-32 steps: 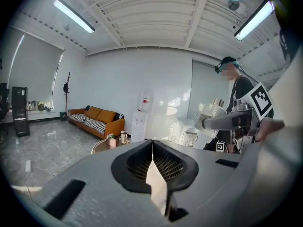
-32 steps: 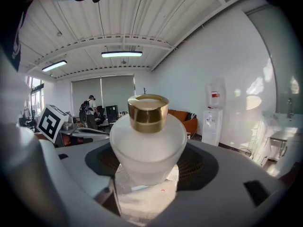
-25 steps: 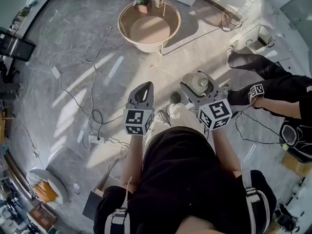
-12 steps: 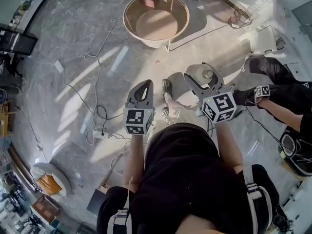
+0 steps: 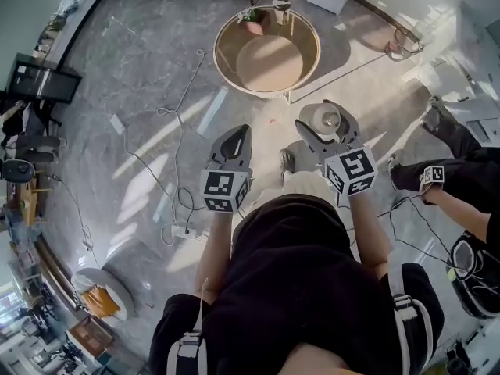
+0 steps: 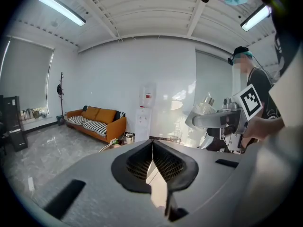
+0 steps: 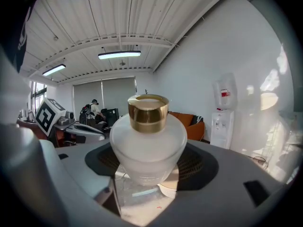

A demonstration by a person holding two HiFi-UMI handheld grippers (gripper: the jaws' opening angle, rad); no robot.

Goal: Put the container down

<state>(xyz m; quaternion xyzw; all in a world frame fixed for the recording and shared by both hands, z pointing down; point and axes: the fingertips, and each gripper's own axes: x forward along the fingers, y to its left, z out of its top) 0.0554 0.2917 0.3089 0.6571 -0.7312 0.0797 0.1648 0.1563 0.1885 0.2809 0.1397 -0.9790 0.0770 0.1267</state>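
My right gripper (image 5: 326, 123) is shut on a frosted white container (image 7: 147, 148) with a gold cap (image 7: 148, 111), held upright between the jaws; from the head view the container (image 5: 322, 119) shows from above, held in the air over the grey floor. My left gripper (image 5: 233, 144) hangs beside it at the left, jaws closed together with nothing between them; its own view shows the jaws meeting (image 6: 152, 162). A round wooden table (image 5: 268, 51) with a raised rim stands ahead on the floor.
On the round table's far edge stand a small potted plant (image 5: 252, 18) and a cup (image 5: 280, 9). Cables and a power strip (image 5: 181, 230) lie on the floor at the left. Another person's legs and gripper cube (image 5: 432, 176) are at the right.
I have walked forward: the round table has come nearer and slid right in the head view. The right gripper still holds the container; the other person has dropped back to the right.
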